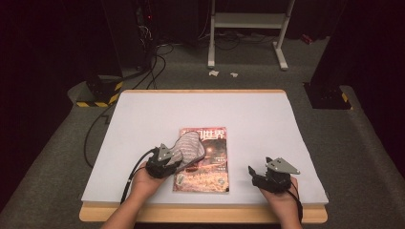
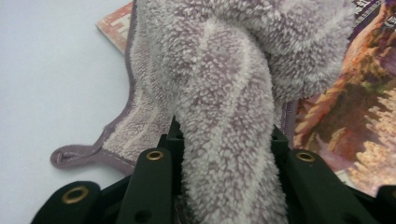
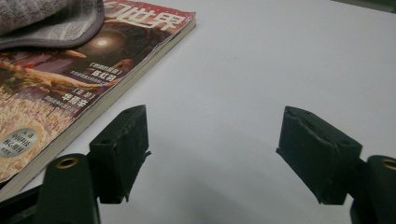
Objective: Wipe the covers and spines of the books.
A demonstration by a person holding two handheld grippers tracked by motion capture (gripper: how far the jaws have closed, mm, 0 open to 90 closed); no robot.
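Observation:
A fluffy grey-lilac towel [image 1: 188, 147] lies bunched over the left part of a red-covered magazine [image 1: 210, 162], which rests flat on the white table [image 1: 239, 114]. My left gripper [image 1: 177, 164] is at the magazine's left edge, shut on a fold of the towel [image 2: 224, 70] that fills the gap between its jaws [image 2: 226, 135]. The towel's hem trails onto the table and the magazine [image 2: 355, 107] shows beneath it. My right gripper [image 1: 258, 171] sits low over the table to the right of the magazine [image 3: 60, 93], open [image 3: 212, 135] with nothing between its fingers. A towel corner [image 3: 42, 18] drapes the cover.
The table's wooden front edge [image 1: 200, 214] runs just before the hands. On the floor behind are black cables [image 1: 153, 71], a yellow-and-black striped base [image 1: 98, 95] at back left, a white stand frame [image 1: 248, 28] and a dark base [image 1: 327, 95] at right.

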